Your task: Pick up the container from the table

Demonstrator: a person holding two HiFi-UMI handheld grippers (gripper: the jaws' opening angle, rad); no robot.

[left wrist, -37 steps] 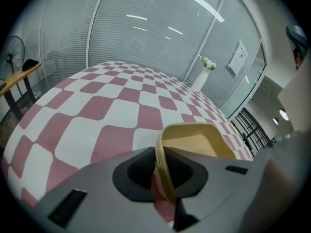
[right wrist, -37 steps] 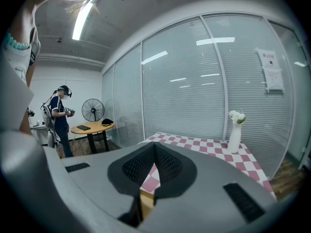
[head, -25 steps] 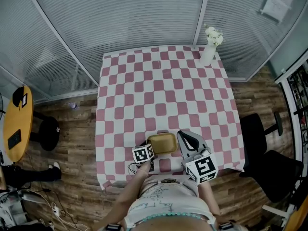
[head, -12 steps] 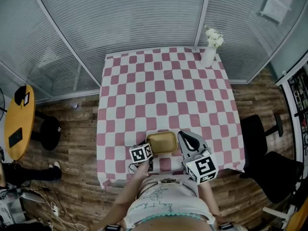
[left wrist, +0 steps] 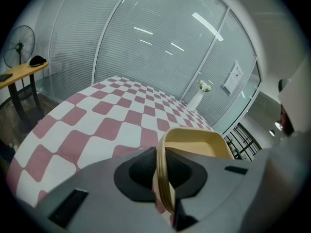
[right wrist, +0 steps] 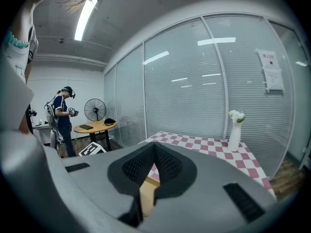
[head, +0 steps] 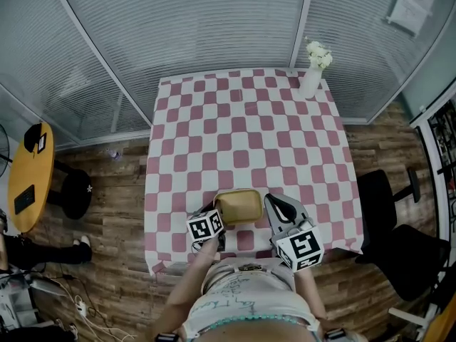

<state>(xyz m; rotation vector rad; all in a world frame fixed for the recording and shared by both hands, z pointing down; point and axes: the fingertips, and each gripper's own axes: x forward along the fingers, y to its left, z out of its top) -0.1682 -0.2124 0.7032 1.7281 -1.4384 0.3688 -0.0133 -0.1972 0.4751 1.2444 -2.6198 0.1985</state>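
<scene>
Currently the left gripper (left wrist: 164, 181) is pinched shut on the near wall of the tan container (left wrist: 194, 141), with the thin rim standing upright between the pads. The container is at the near edge of the checked tablecloth (head: 242, 127), just beside the right gripper (head: 276, 204), whose jaws meet on nothing. The container reads as tipped, near side raised. I cannot tell whether its far edge is clear of the cloth.

Step in hand, I judge: the lift itself. Next move calls for a steady, straight rise with a firm grip, since a one-sided hold on a thin wall could swing or slip. Vase of flowers (head: 311, 77) at the far corner, well apart.
</scene>
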